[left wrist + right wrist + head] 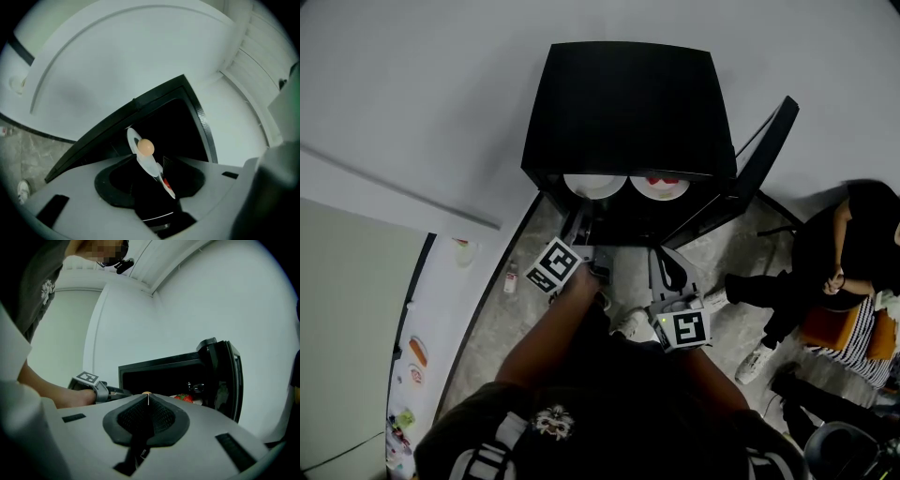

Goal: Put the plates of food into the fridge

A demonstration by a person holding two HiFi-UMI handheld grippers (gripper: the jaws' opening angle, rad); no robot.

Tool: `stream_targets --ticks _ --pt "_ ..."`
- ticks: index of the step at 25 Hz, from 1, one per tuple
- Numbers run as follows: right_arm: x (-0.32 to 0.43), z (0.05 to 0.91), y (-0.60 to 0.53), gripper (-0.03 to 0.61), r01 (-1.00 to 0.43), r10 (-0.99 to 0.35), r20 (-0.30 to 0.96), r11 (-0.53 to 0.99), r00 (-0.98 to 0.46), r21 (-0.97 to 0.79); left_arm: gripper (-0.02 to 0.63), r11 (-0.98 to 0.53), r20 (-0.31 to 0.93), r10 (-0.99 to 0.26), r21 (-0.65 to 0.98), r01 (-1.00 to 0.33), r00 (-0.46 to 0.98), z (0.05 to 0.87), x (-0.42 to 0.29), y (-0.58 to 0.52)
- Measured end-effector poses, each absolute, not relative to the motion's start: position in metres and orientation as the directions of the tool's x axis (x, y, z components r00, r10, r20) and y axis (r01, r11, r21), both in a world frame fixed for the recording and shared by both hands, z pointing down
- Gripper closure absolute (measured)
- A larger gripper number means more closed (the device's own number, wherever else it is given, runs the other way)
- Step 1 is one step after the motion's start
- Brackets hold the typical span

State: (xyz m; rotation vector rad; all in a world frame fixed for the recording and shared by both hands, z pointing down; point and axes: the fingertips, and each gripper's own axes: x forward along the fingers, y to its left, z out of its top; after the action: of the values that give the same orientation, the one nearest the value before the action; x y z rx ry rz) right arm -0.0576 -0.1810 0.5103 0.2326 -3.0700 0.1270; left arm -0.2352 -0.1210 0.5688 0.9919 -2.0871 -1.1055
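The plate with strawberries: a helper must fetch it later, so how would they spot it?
Find the black mini fridge, its door swung open. Inside, two white plates sit side by side. The strawberry plate is the right one from the front, carrying red fruit; the left plate holds something pale.

The fridge holds a left plate beside a right plate.

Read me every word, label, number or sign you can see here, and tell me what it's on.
No readable words or numbers anywhere.
Left cube, right cube: black-and-white square patterns, no letters.
Small bottle on the floor: label too small to read.
Shirt emblem: too blurred.
Colourful items at the left edge: too small.
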Motion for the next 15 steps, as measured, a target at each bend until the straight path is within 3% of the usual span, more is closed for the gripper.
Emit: stream_targets --ticks 7,15 --pt "-0.059 0.495 -0.168 0.552 -0.139 -0.138 0.025 0.986 -0.990 -0.088 0.476 0.429 0.039 -0.861 0.592 -0.683 -0.507 0.505 -0.199 -0.106" --pt "-0.059 0.470 -0.148 0.552 -0.128 -0.131 -0.039 0.988 -0.991 -0.085 0.590 0.431 -0.007 -0.897 0.208 -0.878 -0.442 0.456 -0.154 -0.093"
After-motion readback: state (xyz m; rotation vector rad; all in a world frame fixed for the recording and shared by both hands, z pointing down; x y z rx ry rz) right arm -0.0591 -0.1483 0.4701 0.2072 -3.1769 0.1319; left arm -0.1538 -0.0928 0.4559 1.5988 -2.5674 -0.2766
